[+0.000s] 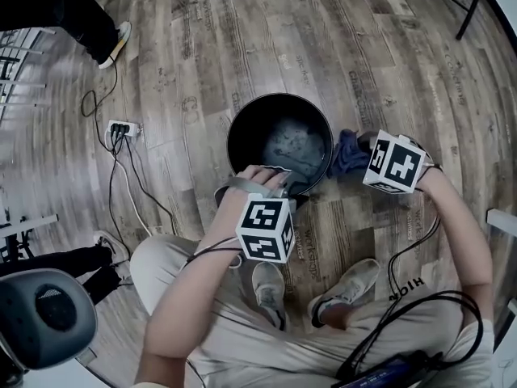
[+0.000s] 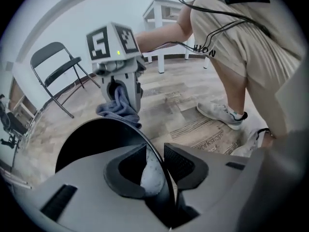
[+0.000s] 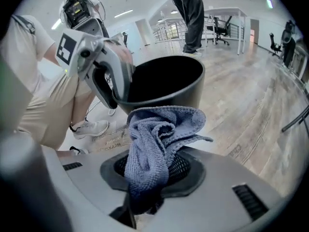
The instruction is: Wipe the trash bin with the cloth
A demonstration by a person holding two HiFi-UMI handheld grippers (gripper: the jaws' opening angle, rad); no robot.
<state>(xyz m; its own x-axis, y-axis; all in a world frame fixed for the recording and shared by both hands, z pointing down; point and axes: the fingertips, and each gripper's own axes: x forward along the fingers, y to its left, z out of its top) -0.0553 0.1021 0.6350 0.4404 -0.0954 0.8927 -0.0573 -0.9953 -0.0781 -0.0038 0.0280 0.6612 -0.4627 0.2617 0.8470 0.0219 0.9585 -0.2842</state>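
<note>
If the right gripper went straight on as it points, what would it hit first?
Probably the outer wall of the trash bin, just below its rim, with the cloth held by the right gripper touching first; depth is unclear.

Black trash bin (image 1: 236,138), blue-grey cloth (image 3: 153,146), grey wood-grain floor (image 1: 242,39).

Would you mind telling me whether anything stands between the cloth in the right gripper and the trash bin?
Nothing visible does. The cloth, clamped in the right gripper, hangs right beside the trash bin's outer wall. The left gripper straddles the rim, off to one side.
</note>
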